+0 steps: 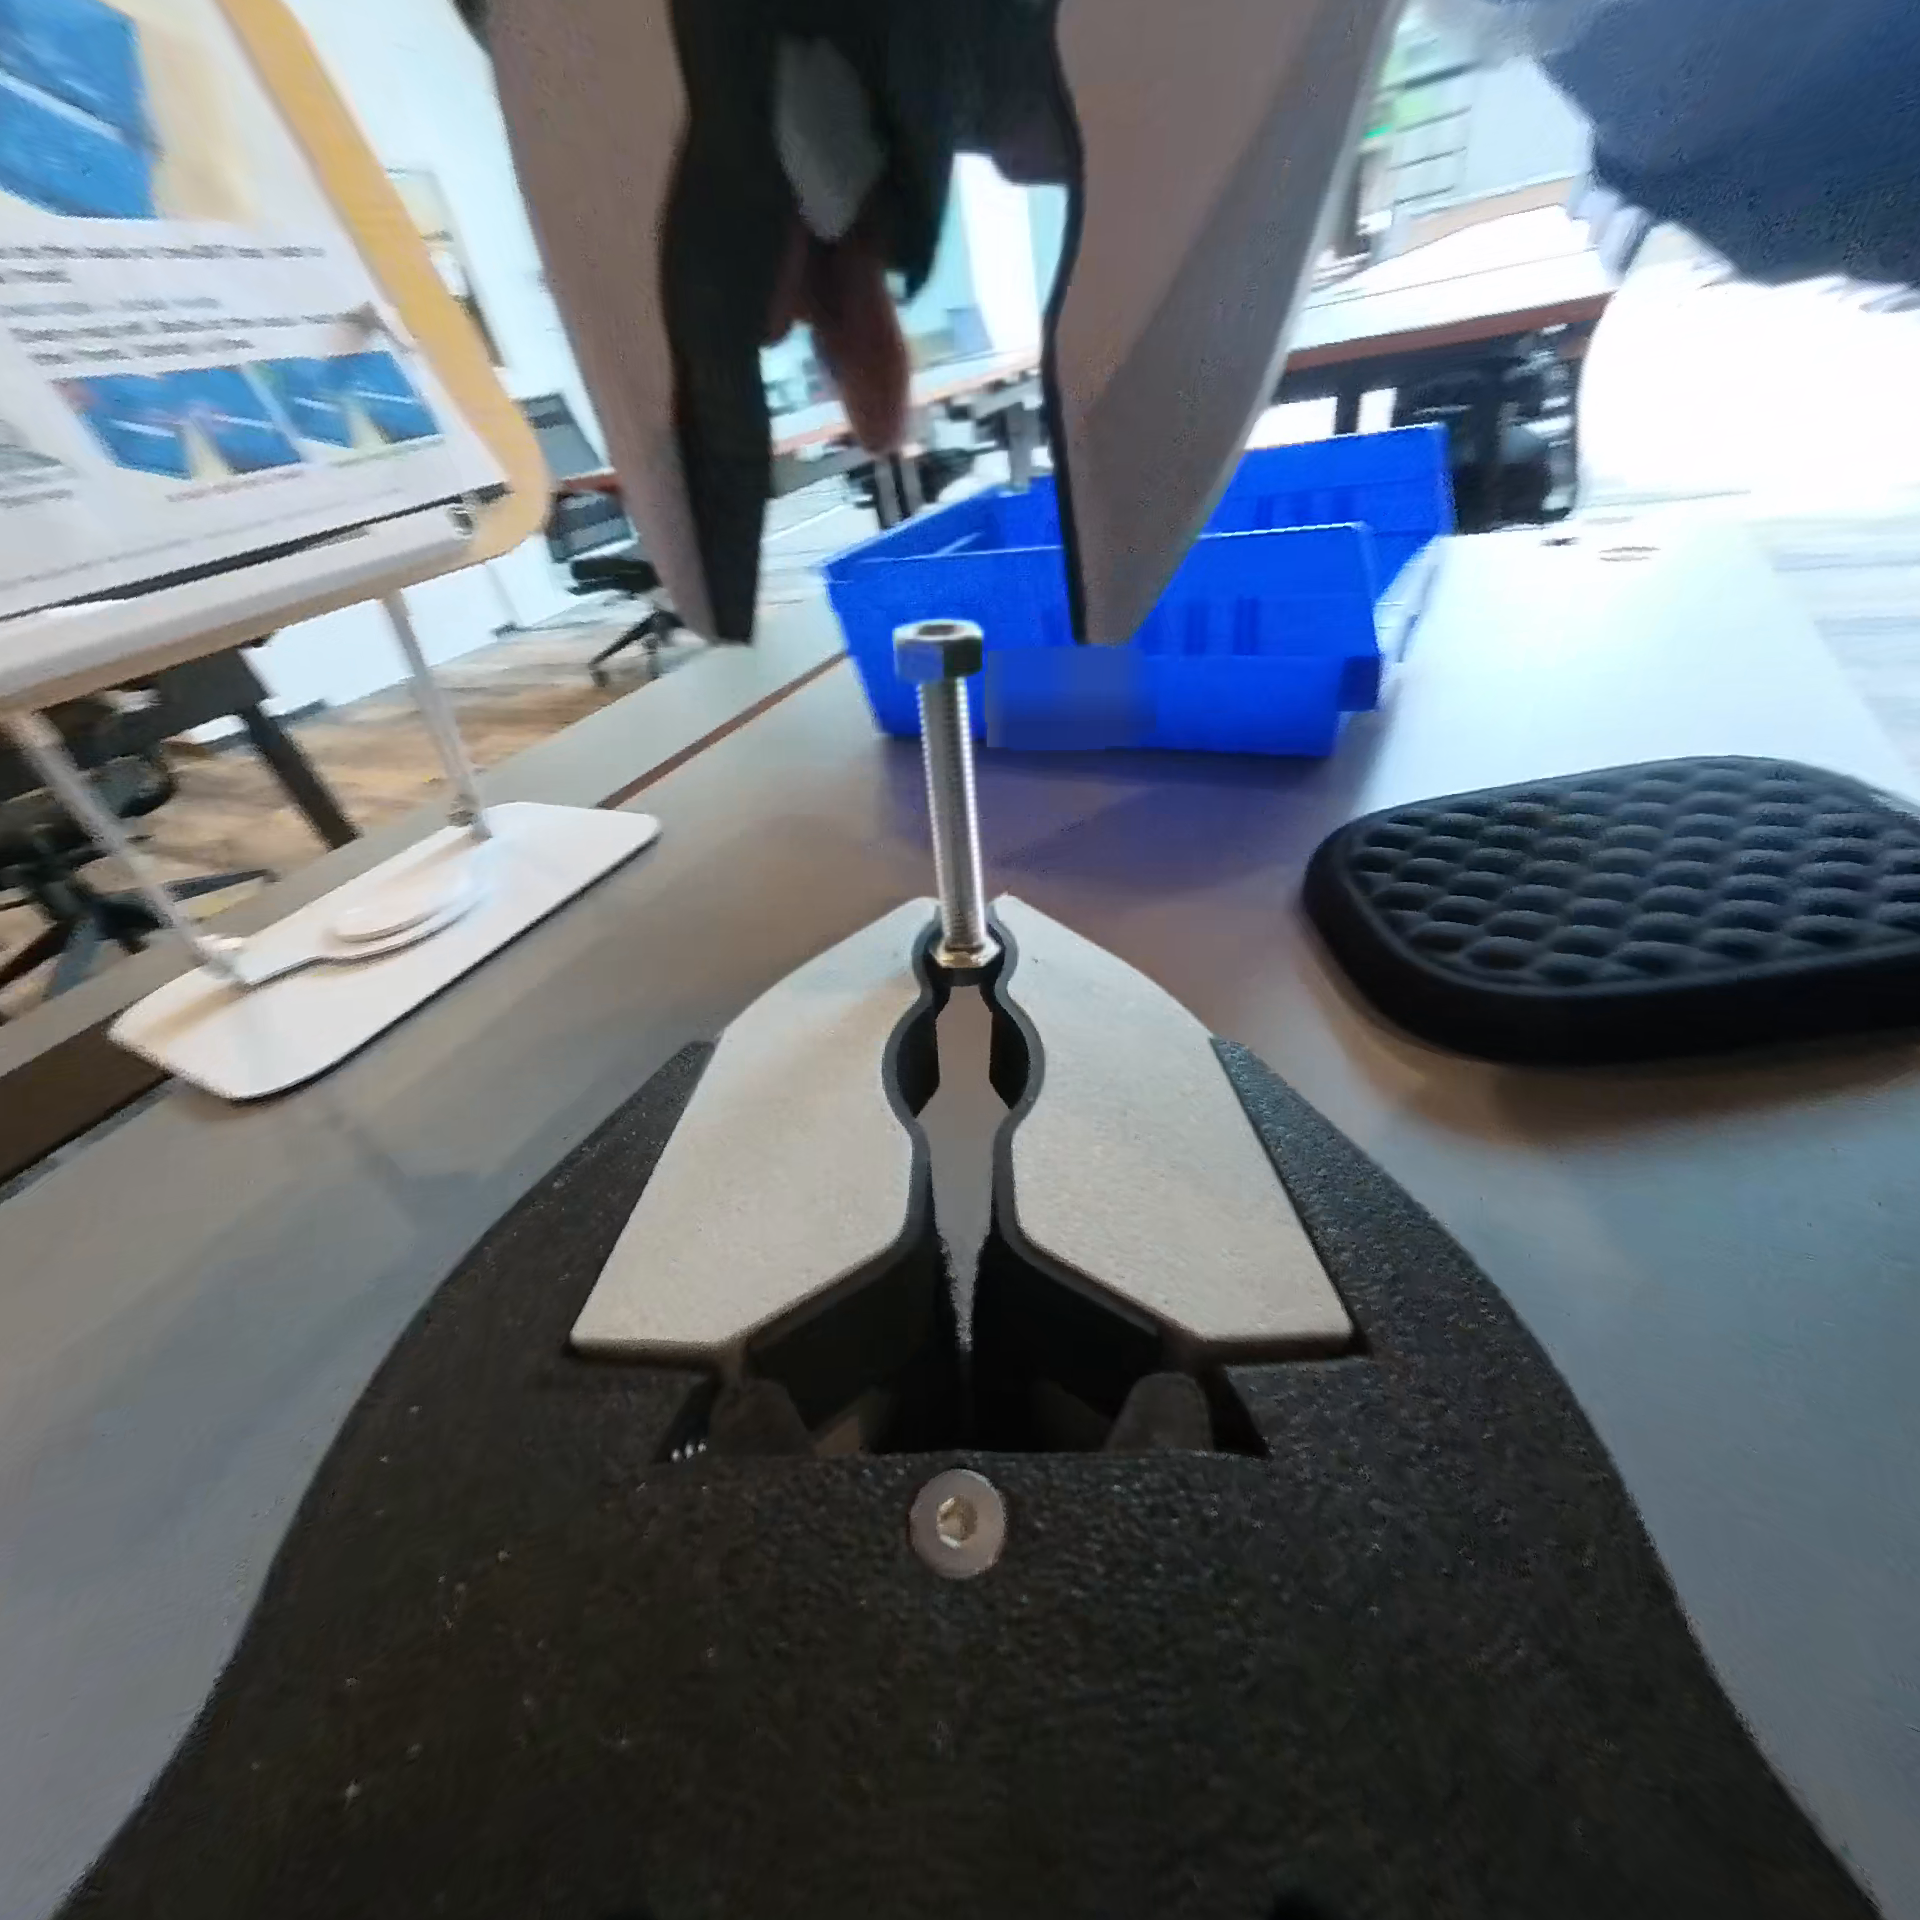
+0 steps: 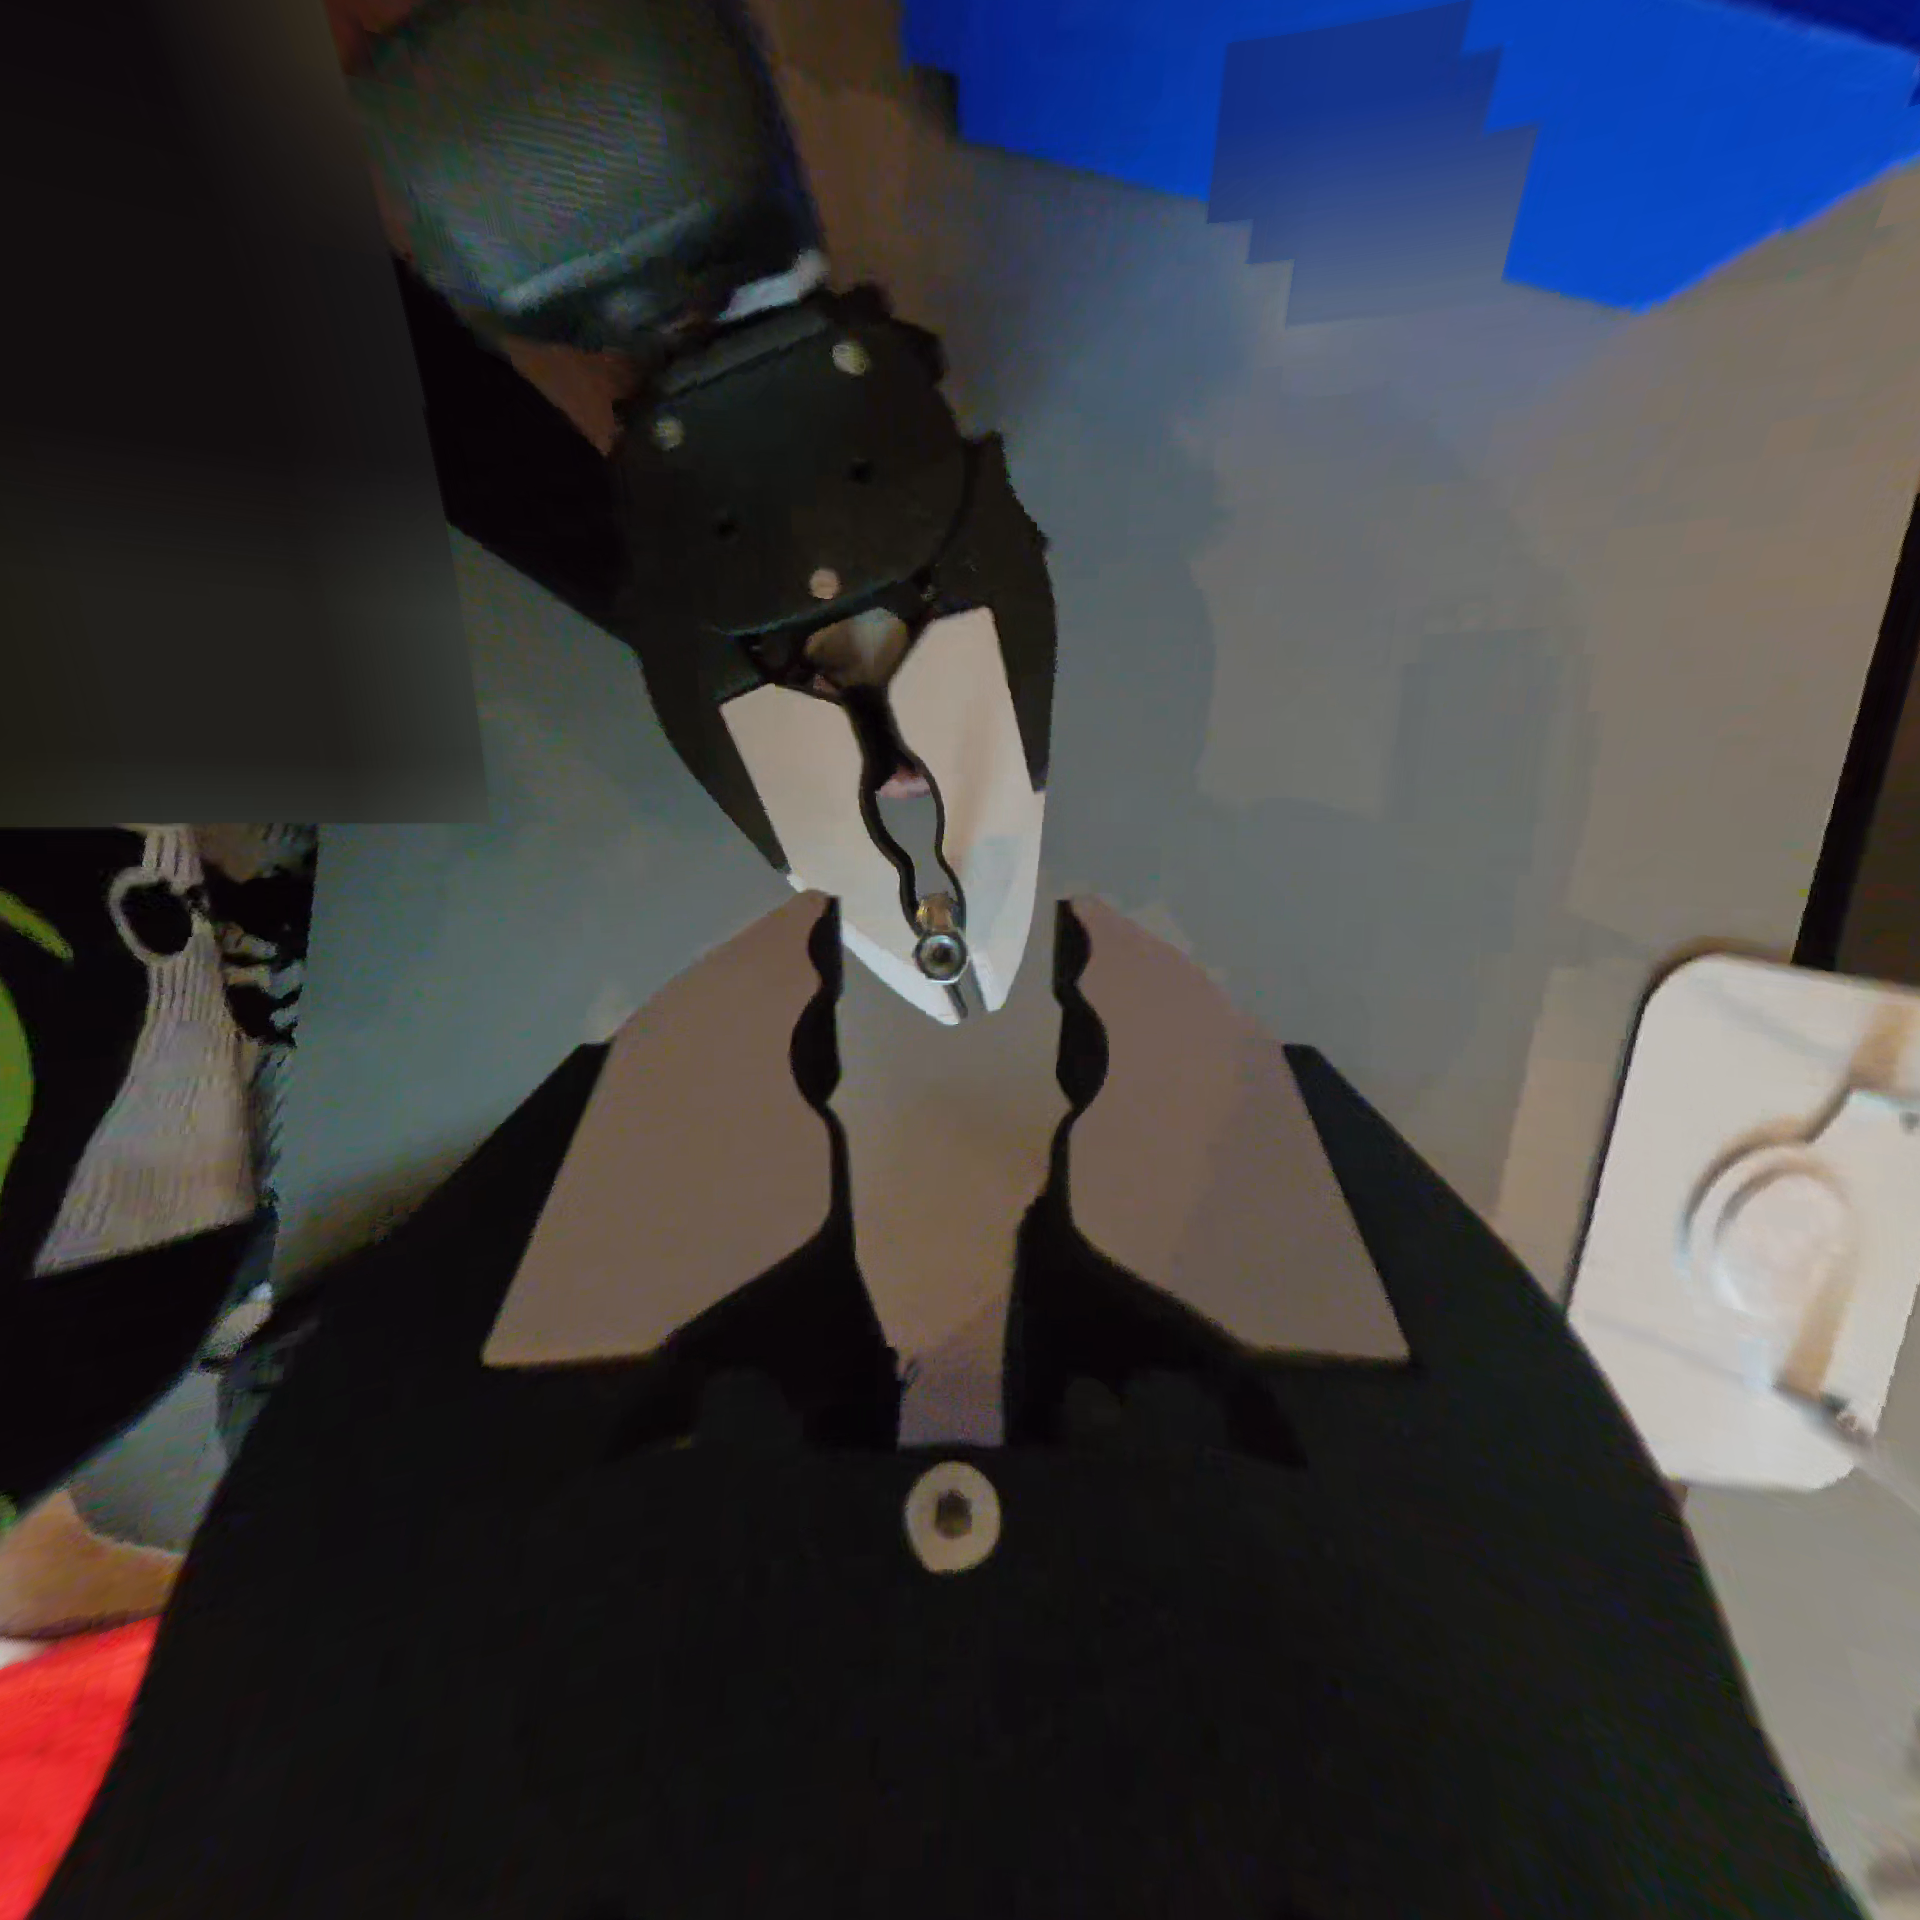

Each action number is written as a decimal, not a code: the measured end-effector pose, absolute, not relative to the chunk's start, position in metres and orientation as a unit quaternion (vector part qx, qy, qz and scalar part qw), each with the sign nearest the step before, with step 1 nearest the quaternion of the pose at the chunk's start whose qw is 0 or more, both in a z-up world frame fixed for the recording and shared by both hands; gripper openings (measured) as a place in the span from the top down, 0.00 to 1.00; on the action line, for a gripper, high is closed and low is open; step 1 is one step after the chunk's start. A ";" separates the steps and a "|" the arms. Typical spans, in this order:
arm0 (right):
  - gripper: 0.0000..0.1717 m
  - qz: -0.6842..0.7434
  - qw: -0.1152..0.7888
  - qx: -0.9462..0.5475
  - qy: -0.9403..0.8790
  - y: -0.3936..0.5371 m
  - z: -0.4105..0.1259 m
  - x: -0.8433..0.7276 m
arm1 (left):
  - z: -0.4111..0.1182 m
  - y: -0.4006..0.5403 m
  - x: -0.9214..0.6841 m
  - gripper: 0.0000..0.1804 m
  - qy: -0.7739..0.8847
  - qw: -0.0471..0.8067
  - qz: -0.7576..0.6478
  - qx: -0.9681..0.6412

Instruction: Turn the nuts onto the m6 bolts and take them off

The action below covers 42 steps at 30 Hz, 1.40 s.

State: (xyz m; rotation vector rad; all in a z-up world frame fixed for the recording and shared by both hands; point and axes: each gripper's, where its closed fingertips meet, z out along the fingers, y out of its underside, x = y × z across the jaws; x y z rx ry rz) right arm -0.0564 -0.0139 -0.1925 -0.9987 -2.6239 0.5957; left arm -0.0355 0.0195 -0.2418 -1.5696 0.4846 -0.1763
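Item: M6 bolt [image 1: 951, 800], silver, threaded, standing upright in the left gripper [image 1: 961, 951], whose jaws are nearly closed and clamped on the bolt's lower end. Item: hex nut [image 1: 937, 652], seated at the bolt's top end. Item: right gripper [image 1: 914, 623], poised above the nut, jaws wide apart, holding nothing, clear of the nut on both sides. Step in hand, by judgement: nut-turning, between grips. Next move calls for lowering the open jaws around the nut's flats, closing squarely, then twisting. Also present: blue parts bin [image 1: 1247, 665], black honeycomb pad [image 1: 1642, 894], instruction sheet on white stand [image 1: 208, 343]; its print is blurred and unreadable. No brands discernible.
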 end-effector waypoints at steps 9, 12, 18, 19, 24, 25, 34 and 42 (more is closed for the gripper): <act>0.79 0.146 0.072 -0.013 -0.987 -0.030 -0.183 -0.025 | -0.245 -0.006 -0.004 0.98 0.295 0.629 -0.259 -0.671; 0.82 0.122 0.045 0.019 -0.991 -0.028 -0.188 -0.024 | -0.249 -0.013 0.003 0.98 0.318 0.616 -0.275 -0.666; 0.86 0.094 0.011 0.053 -0.994 -0.028 -0.201 -0.018 | -0.252 -0.017 0.010 0.98 0.336 0.604 -0.293 -0.661; 0.87 0.093 0.010 0.058 -0.994 -0.029 -0.202 -0.017 | -0.252 -0.018 0.010 0.98 0.337 0.603 -0.296 -0.660; 0.92 0.092 0.011 0.063 -0.994 -0.032 -0.206 -0.017 | -0.252 -0.014 0.008 0.98 0.335 0.605 -0.301 -0.657; 0.94 0.090 0.012 0.060 -0.994 -0.031 -0.208 -0.018 | -0.251 -0.014 0.008 0.98 0.336 0.606 -0.300 -0.655; 0.94 0.072 0.050 -0.074 -0.993 -0.019 -0.204 -0.031 | -0.246 0.006 -0.012 0.98 0.281 0.653 -0.198 -0.675; 0.94 0.051 0.097 -0.275 -0.955 -0.010 -0.204 -0.047 | -0.247 0.022 -0.034 0.98 0.207 0.672 -0.099 -0.704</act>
